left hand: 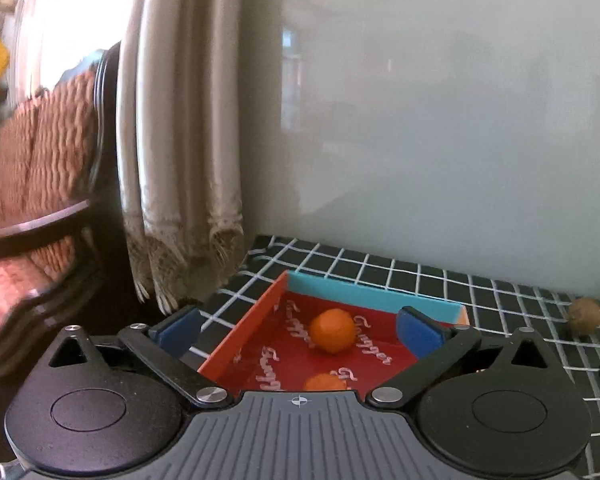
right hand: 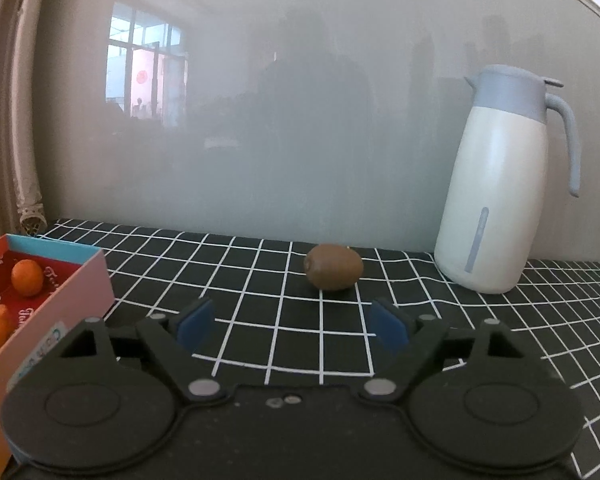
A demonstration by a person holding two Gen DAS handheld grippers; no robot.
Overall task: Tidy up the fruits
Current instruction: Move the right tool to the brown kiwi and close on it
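Left gripper [left hand: 298, 330]: jaws spread wide and empty, poised over the near part of the box, nothing between the blue pads.
Right gripper [right hand: 288, 326]: jaws wide and empty, aimed across the desk at the kiwi, well short of it.
Oranges: one small orange [left hand: 332, 330] rests loose on the red floor of the box, a second orange [left hand: 324, 382] sits nearer, half hidden by the left gripper body.
Box [left hand: 364, 288]: shallow cardboard, red inside, teal far wall, pink outer side; at the left end of the desk.
Kiwi [right hand: 333, 267]: lies on its side on the cloth, apart from the box and left of the jug.
Handling: kiwi looks light, fuzzy, firm but bruisable; probably rolls easily. Best taken across its short middle with gentle pressure.
Jug [right hand: 496, 200]: white and grey thermal jug, upright, far right.
Desk [right hand: 260, 320]: covered by black cloth with white grid, soft.
Room: glossy grey wall behind; curtain [left hand: 180, 140] and woven chair [left hand: 40, 140] at left.
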